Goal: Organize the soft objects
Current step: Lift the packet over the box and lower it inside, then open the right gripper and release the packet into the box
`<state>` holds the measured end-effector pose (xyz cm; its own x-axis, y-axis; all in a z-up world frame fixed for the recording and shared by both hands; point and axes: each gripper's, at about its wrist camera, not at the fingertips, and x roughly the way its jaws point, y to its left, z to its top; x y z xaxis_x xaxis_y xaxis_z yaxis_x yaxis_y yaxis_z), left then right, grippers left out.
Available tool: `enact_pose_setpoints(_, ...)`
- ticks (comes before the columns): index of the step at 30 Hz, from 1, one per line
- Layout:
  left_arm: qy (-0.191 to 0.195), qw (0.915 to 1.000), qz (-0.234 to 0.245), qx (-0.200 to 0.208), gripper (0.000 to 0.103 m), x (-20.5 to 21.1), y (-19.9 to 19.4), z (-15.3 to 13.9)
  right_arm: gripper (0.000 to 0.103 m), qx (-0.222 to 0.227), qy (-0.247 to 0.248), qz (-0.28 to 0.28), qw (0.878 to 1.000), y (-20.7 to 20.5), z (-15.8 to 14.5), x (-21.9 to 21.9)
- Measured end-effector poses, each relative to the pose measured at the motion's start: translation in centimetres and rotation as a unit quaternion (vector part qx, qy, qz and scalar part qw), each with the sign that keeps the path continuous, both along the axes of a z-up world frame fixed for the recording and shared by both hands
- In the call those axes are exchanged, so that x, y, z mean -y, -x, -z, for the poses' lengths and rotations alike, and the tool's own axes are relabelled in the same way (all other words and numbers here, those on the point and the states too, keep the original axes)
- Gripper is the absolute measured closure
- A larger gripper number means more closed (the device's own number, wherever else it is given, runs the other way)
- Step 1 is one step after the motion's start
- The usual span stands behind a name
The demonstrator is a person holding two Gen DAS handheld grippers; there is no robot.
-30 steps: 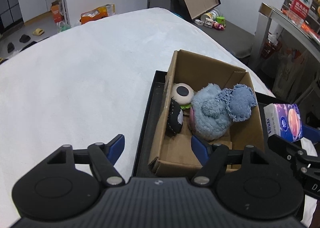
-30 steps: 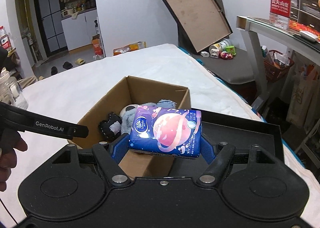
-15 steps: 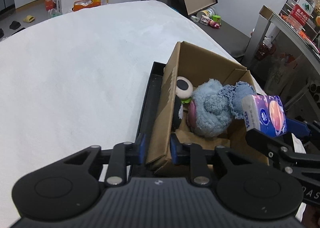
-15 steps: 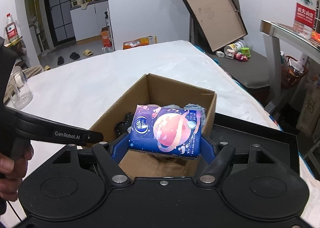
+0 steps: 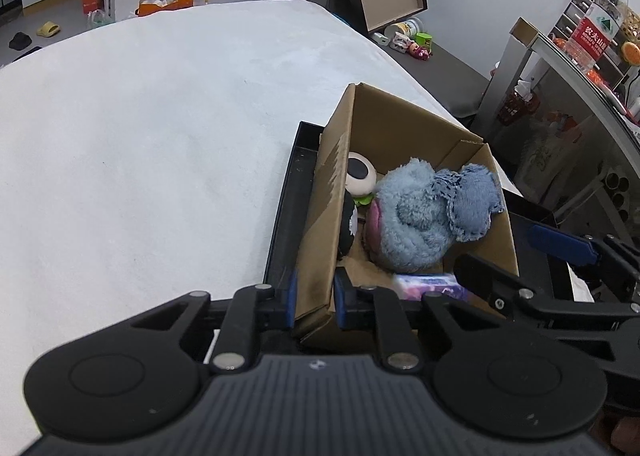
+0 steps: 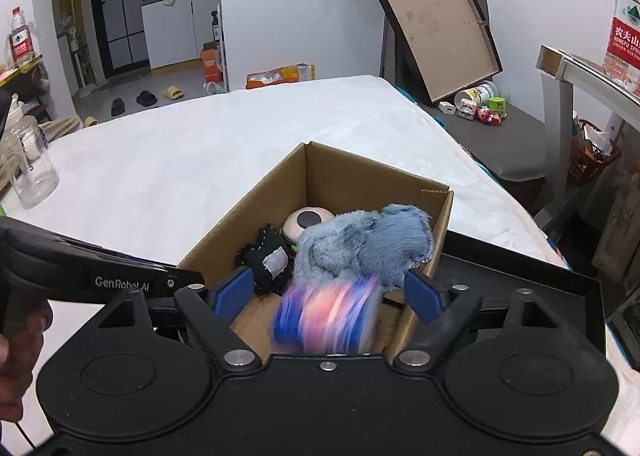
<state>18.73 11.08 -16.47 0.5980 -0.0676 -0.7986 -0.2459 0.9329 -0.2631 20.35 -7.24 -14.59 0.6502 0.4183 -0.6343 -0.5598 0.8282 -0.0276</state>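
With the left gripper (image 5: 314,298) closing on the box (image 5: 320,240) wall to steady it and the right gripper (image 6: 329,294) opening, pads clear, the tissue pack (image 6: 326,316) drops blurred into the box beside the blue plush (image 6: 360,248); best keep the box pinned until it settles.

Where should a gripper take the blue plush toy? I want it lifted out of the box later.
Take the blue plush toy by its rounded body, from above: the cardboard box walls block the sides, and its floppy ear would probably just stretch.
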Motion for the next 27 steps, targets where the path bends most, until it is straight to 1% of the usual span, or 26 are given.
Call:
enact_pose_setpoints(2,0.001,1.0,-0.001,-0.001,0.086,0.1,0.0,0.0,0.02,0.0,-0.001,0.002,1.0,0.0,0.0,0.2)
enact_pose_setpoints(10,-0.018,0.9997,-0.009,-0.011,0.085,0.6,-0.1,-0.5,0.019,-0.004,-0.011,0.014,1.0,0.1,-0.3,1.6)
enact_pose_setpoints(12,-0.025,0.9995,-0.01,-0.013,0.085,0.9,-0.1,-0.7,0.017,-0.006,-0.017,0.016,1.0,0.0,-0.4,2.1)
enact_pose_setpoints(14,-0.034,0.9993,-0.009,-0.014,0.085,1.2,-0.1,-1.1,0.016,-0.007,-0.023,0.019,1.0,0.0,-0.4,2.5)
enact_pose_setpoints(16,-0.041,0.999,-0.007,-0.017,0.082,1.6,-0.1,-1.6,0.016,-0.011,-0.032,0.02,0.999,-0.1,-0.5,3.0)
enact_pose_setpoints(21,-0.061,0.998,0.0,-0.017,0.081,2.6,0.2,-3.1,0.016,-0.023,-0.067,0.033,0.997,-0.6,-0.8,4.8)
enact_pose_setpoints(24,-0.071,0.9972,0.003,-0.02,0.079,3.3,0.4,-3.8,0.016,-0.028,-0.085,0.042,0.995,-0.8,-1.0,5.9)
enact_pose_setpoints(27,-0.083,0.9963,0.003,-0.022,0.071,3.9,0.8,-4.6,0.016,-0.031,-0.098,0.044,0.994,-0.8,-1.1,6.9)
